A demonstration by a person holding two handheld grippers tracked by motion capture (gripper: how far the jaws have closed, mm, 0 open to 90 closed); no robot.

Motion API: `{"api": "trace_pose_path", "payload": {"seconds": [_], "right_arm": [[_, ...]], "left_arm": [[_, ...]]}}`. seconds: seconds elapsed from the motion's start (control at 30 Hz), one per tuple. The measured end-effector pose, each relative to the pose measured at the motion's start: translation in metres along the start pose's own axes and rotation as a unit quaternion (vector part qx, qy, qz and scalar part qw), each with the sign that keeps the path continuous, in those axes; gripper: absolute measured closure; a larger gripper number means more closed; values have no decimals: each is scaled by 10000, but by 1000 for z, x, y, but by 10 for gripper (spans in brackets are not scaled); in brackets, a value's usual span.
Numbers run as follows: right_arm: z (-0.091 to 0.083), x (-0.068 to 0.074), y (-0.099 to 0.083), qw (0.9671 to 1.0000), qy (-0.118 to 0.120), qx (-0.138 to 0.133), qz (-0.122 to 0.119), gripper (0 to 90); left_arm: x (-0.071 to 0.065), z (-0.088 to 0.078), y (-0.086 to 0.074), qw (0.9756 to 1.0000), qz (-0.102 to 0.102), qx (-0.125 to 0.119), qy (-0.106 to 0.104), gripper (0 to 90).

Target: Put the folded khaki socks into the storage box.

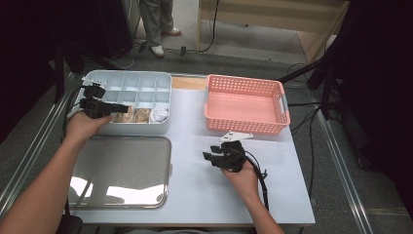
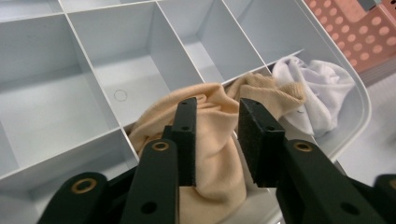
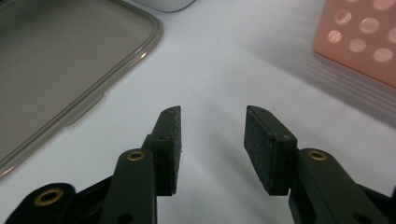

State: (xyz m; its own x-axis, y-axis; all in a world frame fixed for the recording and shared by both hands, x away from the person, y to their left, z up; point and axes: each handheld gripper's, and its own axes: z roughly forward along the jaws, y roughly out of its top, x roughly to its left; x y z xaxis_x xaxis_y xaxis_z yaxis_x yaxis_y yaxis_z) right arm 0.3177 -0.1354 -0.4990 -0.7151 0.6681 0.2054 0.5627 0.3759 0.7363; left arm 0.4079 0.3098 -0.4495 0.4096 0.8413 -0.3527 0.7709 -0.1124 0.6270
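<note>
Bare table lies open between lid and pink basket.

No legible text, label, brand, number or sign appears on any surface; a small moulded circle on the floor of one compartment of the divided box carries no readable mark.

The high view looks forward and down over the whole bench, while the left claw view peers closely into the divided tray and the right claw view skims low over bare bench beside the clear lid and pink basket, all seen from above too.
</note>
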Motion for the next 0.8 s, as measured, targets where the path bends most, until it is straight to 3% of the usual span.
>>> {"api": "trace_pose_path", "payload": {"seconds": [0.17, 0.27, 0.6, 0.8], "right_arm": [[1, 1, 3, 10000, 20, -55, -55, 576], [2, 2, 4, 10000, 39, -68, -56, 576], [8, 6, 9, 9999, 89, -74, -37, 576], [11, 8, 12, 9999, 107, -68, -92, 576]], "left_arm": [[-9, -10, 0, 9999, 101, -19, 51, 601], [-15, -19, -1, 9997, 224, -130, 44, 598], [-33, -38, -14, 9989, 470, -52, -35, 557], [-37, -40, -25, 9992, 379, -124, -78, 530]]}}
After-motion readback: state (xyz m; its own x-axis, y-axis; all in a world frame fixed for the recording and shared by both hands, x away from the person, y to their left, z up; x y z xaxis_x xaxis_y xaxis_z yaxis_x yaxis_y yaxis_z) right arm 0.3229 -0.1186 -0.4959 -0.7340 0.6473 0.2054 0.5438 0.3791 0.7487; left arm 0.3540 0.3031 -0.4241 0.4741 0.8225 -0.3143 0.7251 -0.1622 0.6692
